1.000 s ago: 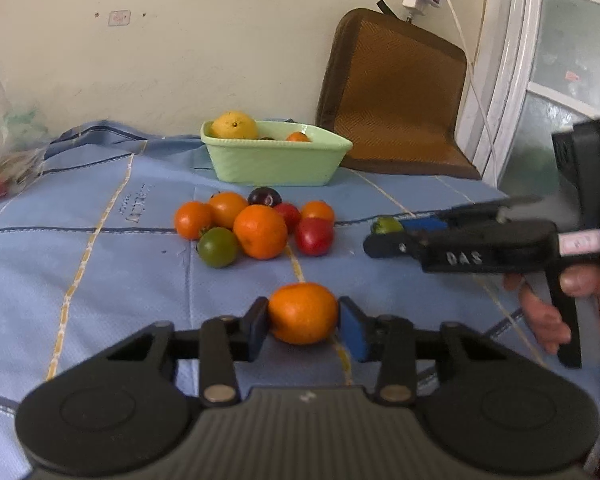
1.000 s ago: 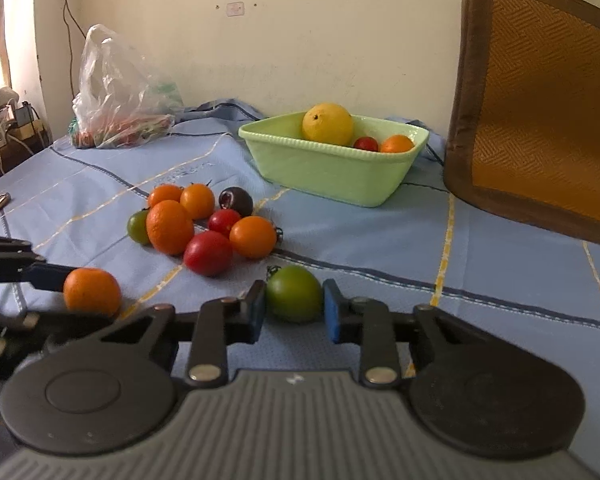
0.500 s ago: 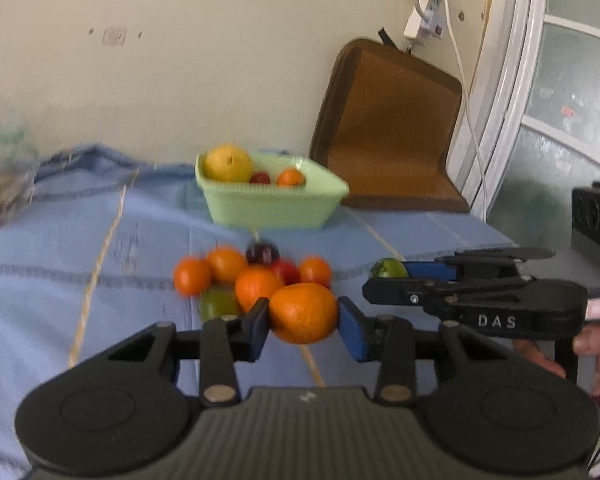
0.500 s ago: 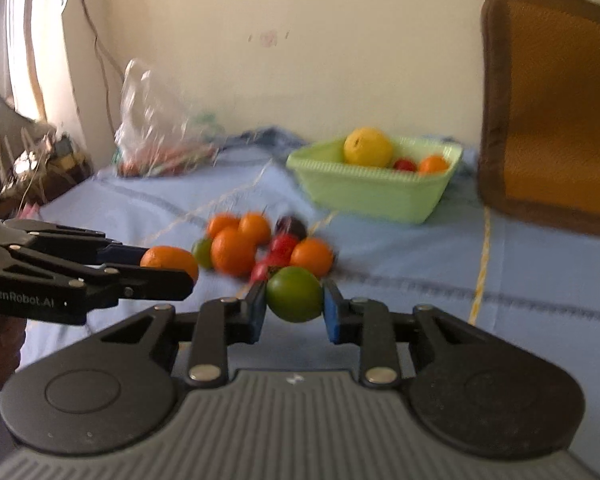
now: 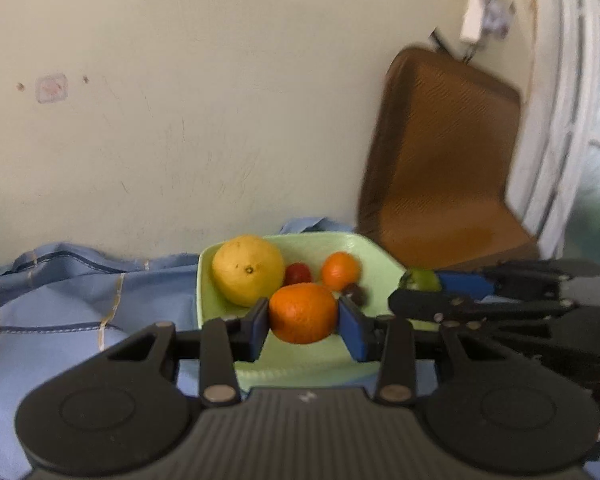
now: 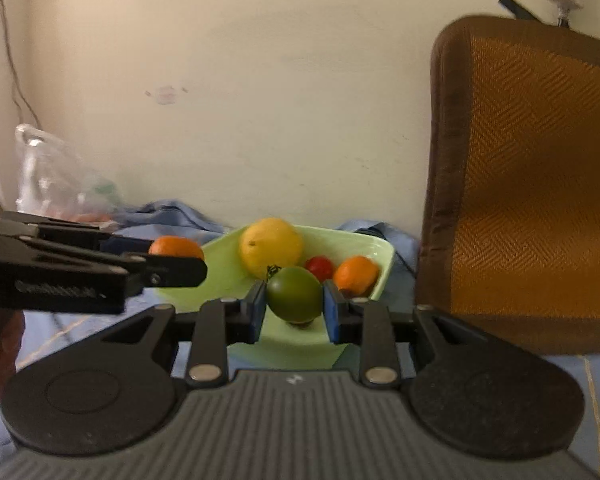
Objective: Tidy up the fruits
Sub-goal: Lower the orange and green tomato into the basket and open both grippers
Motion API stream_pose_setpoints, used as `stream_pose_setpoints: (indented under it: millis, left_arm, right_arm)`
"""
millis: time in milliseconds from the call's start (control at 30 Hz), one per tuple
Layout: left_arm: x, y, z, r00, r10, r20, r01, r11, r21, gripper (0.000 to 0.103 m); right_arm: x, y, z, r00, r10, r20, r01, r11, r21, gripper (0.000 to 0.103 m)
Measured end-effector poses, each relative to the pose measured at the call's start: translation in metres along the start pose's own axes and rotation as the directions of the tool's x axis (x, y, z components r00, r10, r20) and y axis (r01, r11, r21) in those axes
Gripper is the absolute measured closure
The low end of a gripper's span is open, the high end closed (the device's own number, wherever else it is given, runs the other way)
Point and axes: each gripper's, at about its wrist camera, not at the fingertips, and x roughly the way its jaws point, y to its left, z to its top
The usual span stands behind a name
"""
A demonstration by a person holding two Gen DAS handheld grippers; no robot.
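The left gripper (image 5: 303, 320) pinches an orange (image 5: 303, 313) at its widest part; the right gripper (image 6: 294, 306) pinches a green tomato (image 6: 295, 294), probably softer and easily bruised. Both hang over the green bowl (image 5: 380, 258).

light: soft daylight, brightest at window (image 5: 592, 128) on the right | shadows: faint | blur: motion smear on chair back (image 5: 440, 152) and plastic bag (image 6: 60, 176) | edges: fisheye bending, dark corners | glare: none
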Motion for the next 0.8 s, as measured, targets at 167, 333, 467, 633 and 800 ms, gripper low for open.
stream_pose_setpoints:
  millis: [167, 333, 467, 633, 800]
  left_arm:
    - [0.033, 0.007, -0.002, 0.998, 0.022, -0.056, -0.022, 1.000, -0.006, 0.066]
    - [0.034, 0.010, -0.004, 0.999, 0.025, -0.045, -0.026, 1.000, -0.018, 0.054]
    - [0.021, 0.011, 0.003, 0.999, 0.030, -0.015, -0.031, 0.999, -0.034, 0.051]
    - [-0.032, 0.019, 0.007, 0.996, 0.028, 0.084, -0.019, 0.994, -0.104, 0.051]
    - [-0.096, 0.043, -0.024, 0.989, 0.056, 0.138, -0.024, 0.975, -0.220, 0.052]
  right_arm:
    - [0.015, -0.006, -0.007, 1.000, -0.012, -0.006, 0.012, 1.000, 0.006, 0.070]
    - [0.016, -0.009, -0.010, 1.000, 0.000, 0.010, -0.001, 1.000, 0.019, 0.069]
    - [0.009, -0.009, -0.007, 1.000, 0.002, 0.027, -0.003, 0.999, 0.036, 0.069]
    - [-0.018, -0.002, -0.006, 0.997, 0.046, 0.062, -0.049, 0.997, 0.052, 0.069]
    - [-0.053, 0.018, -0.021, 0.987, 0.155, 0.052, -0.157, 0.986, 0.048, 0.069]
